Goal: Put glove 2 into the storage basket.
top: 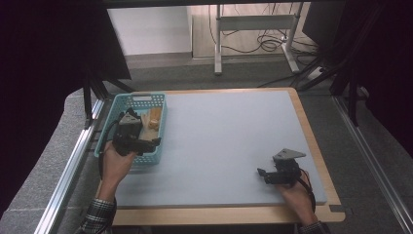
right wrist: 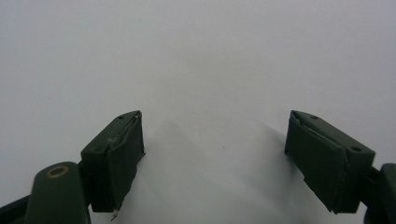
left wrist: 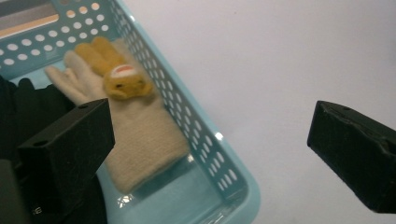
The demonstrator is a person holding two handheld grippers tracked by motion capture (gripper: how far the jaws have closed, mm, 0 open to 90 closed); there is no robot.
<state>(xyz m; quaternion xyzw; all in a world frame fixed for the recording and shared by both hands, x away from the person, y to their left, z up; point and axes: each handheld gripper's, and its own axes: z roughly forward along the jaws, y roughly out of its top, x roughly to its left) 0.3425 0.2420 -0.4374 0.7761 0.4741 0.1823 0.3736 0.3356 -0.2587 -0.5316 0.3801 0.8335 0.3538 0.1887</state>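
In the high view, the left gripper (top: pixel 130 138) is seen at the left of the frame, held over the light blue basket (top: pixel 160 117) at the left edge of the bench (top: pixel 229 136). Its jaws are spread wide and nothing is held between them. In the left gripper view, a cream glove (left wrist: pixel 140 135) with a yellow plush figure (left wrist: pixel 119 77) on it is seen lying inside the basket, at the left of the frame. The right gripper (top: pixel 272 175) is held at the lower right of the high view, its jaws released above bare bench.
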